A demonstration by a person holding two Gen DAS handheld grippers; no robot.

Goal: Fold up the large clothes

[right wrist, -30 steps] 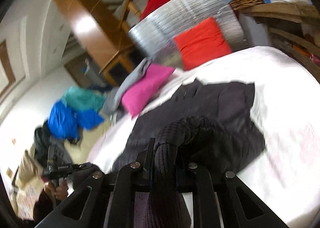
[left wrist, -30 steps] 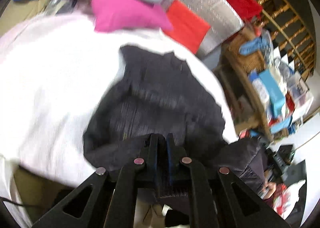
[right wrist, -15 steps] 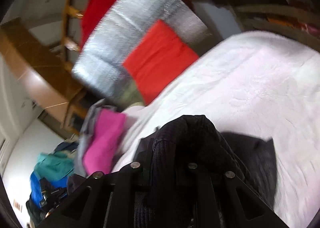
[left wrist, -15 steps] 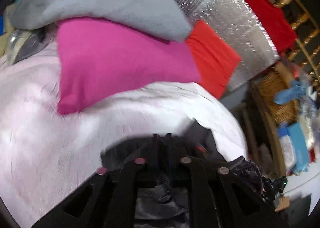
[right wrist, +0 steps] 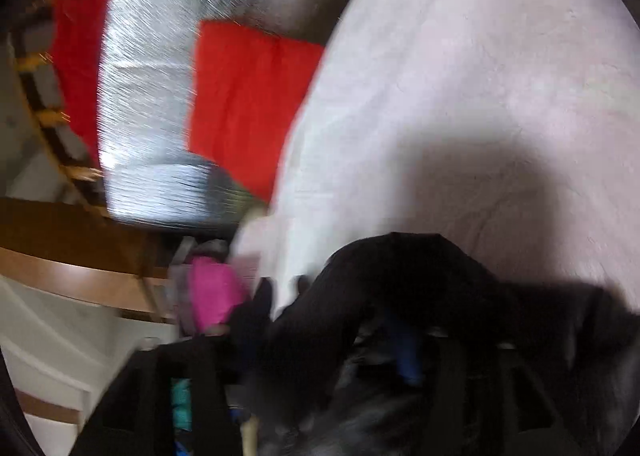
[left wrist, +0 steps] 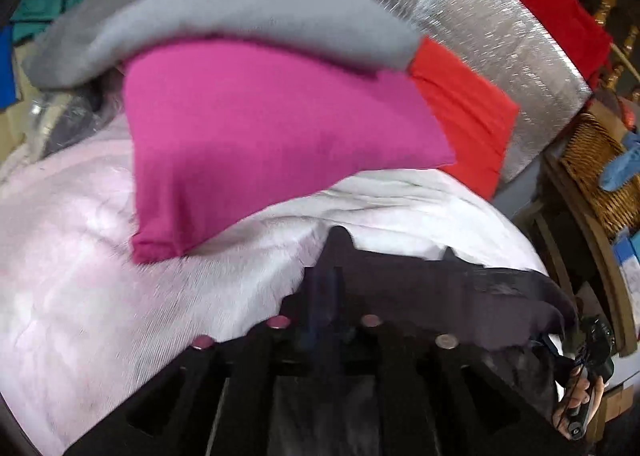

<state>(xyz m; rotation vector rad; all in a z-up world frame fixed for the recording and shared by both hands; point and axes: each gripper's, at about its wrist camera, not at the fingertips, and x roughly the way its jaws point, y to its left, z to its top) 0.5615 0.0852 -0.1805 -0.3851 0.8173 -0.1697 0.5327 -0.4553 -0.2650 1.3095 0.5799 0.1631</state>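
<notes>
A dark grey garment (left wrist: 460, 296) lies on the pale pink bedspread (left wrist: 100, 296); its near edge runs under my left gripper (left wrist: 328, 276). That gripper's jaws are opening, a narrow gap shows, and the cloth's edge sits loosely between the blurred fingers. In the right wrist view the same garment shows as a black ribbed hump (right wrist: 400, 284) draped over my right gripper (right wrist: 332, 308). Its jaws are also opening and stand well apart, with cloth slack between them. The picture there is strongly blurred.
A pink folded cloth (left wrist: 260, 144) under a grey one (left wrist: 240, 20) lies ahead on the bed, an orange-red cushion (left wrist: 464, 112) and a silver foil panel (left wrist: 480, 28) behind them. A wicker basket (left wrist: 596, 172) and cluttered shelves stand right. A person's hand (left wrist: 580, 396) shows at lower right.
Both grippers carried the dark garment's edge across the bed toward the pillows and lowered it. Both were shut on the cloth before; now their fingers have parted. The right view has rolled sideways.
</notes>
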